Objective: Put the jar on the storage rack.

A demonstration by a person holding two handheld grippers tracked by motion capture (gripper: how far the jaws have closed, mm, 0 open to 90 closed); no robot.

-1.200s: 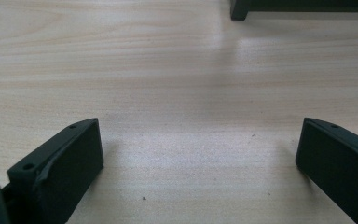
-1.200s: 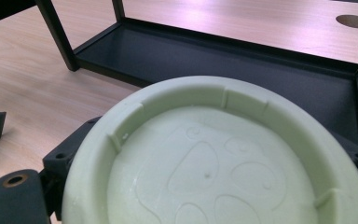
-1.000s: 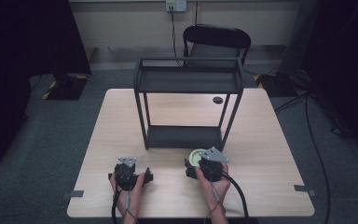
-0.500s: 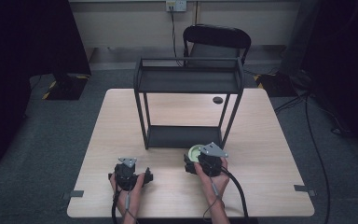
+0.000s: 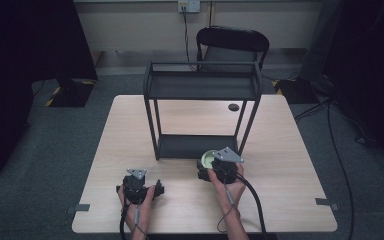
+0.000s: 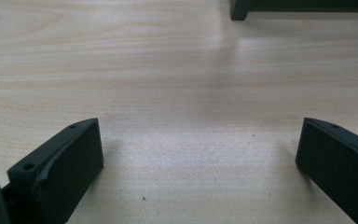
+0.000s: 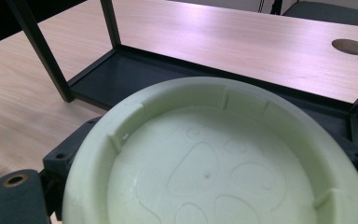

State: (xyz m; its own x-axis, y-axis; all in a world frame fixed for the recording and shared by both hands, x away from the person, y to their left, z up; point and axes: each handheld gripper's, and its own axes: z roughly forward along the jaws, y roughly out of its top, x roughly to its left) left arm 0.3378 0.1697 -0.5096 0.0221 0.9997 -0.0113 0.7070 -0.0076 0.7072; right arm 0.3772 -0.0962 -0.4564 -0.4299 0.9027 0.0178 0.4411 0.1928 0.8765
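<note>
Your right gripper (image 5: 211,165) clamps the pale green bowl (image 7: 219,158), lower centre of the high view, just before the black rack (image 5: 200,112). Your left gripper (image 6: 200,158) rests wide apart and empty. Next, likely carry the bowl forward onto the lower shelf (image 7: 135,70), clearing its front rail.

A light wooden table (image 5: 290,150) carries a black two-tier metal rack (image 5: 202,85), standing at its middle toward the far side. A round cable hole (image 5: 233,107) sits in the tabletop just right of the rack's far leg. Beyond the table's far edge stands a black chair (image 5: 232,42), with a wall socket (image 5: 189,6) above it
</note>
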